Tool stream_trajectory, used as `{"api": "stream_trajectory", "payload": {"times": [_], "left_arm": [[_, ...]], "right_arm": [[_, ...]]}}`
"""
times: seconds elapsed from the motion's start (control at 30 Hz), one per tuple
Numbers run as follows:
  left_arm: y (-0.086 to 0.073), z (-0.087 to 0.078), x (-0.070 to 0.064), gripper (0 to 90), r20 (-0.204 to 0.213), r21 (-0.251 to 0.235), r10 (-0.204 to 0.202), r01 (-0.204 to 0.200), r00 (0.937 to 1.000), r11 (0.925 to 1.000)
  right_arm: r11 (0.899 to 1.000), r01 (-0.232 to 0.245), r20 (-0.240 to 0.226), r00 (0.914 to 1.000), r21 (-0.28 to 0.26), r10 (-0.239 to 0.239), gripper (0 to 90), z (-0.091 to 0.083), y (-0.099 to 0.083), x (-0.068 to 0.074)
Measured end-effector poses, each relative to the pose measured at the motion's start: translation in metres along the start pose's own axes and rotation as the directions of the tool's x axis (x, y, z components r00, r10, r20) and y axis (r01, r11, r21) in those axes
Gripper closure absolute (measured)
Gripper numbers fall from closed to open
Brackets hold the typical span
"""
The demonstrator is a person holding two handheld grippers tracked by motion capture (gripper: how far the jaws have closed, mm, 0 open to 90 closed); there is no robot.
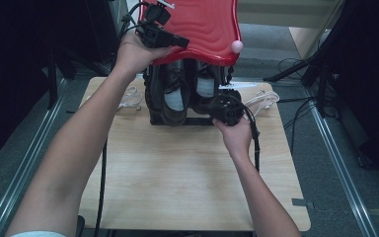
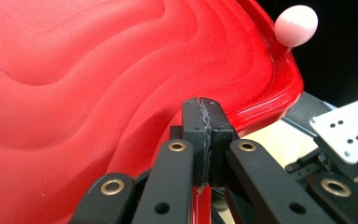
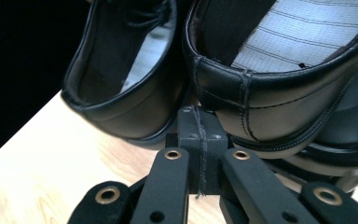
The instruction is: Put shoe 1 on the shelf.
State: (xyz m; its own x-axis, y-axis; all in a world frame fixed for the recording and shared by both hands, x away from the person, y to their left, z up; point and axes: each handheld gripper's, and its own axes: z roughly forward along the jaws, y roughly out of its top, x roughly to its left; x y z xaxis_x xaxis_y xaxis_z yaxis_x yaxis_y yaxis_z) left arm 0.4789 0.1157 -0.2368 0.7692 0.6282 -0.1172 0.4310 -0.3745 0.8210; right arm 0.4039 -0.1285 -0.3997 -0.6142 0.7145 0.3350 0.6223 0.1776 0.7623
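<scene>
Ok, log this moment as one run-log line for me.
left gripper: shut on red lid, lifted | right gripper: shut, at shoes heels | shoes: pair in black box | table

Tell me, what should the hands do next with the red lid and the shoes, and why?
Probably the right gripper should open and close on a heel of the black shoes. Its jaws are pressed together with nothing between them, right at the heels, while the left gripper, clamped on the red lid, holds it raised above the shoes.
</scene>
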Motion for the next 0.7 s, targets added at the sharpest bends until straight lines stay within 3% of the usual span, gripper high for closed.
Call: {"api": "stream_trajectory", "payload": {"times": [0.23,0.3,0.37,0.47,0.7], "left_arm": [[0.0,0.001,0.0,90.0,0.001,-0.003,-0.001,0.001,1.0,1.0],[0.0,0.001,0.0,90.0,-0.001,-0.002,0.002,-0.002,1.0,1.0],[0.0,0.001,0.0,90.0,-0.001,0.0,0.002,-0.002,1.0,1.0],[0.0,0.001,0.0,90.0,0.0,-0.001,0.002,-0.002,1.0,1.0],[0.001,0.002,0.0,90.0,-0.009,0.004,-0.001,0.001,1.0,1.0]], "right_arm": [[1.0,-0.018,0.058,0.9981,-0.024,0.019,90.0,-0.003,0.011,-0.015],[0.999,-0.025,0.104,0.9943,-0.021,0.027,90.0,-0.002,0.011,-0.019],[0.999,-0.052,0.114,0.9921,0.001,0.052,90.0,0.0,0.007,-0.026],[0.996,-0.08,0.058,0.9949,-0.042,0.082,90.0,-0.003,-0.001,-0.027],[0.999,0.004,0.017,0.9998,-0.04,-0.003,90.0,-0.011,-0.013,0.001]]}}
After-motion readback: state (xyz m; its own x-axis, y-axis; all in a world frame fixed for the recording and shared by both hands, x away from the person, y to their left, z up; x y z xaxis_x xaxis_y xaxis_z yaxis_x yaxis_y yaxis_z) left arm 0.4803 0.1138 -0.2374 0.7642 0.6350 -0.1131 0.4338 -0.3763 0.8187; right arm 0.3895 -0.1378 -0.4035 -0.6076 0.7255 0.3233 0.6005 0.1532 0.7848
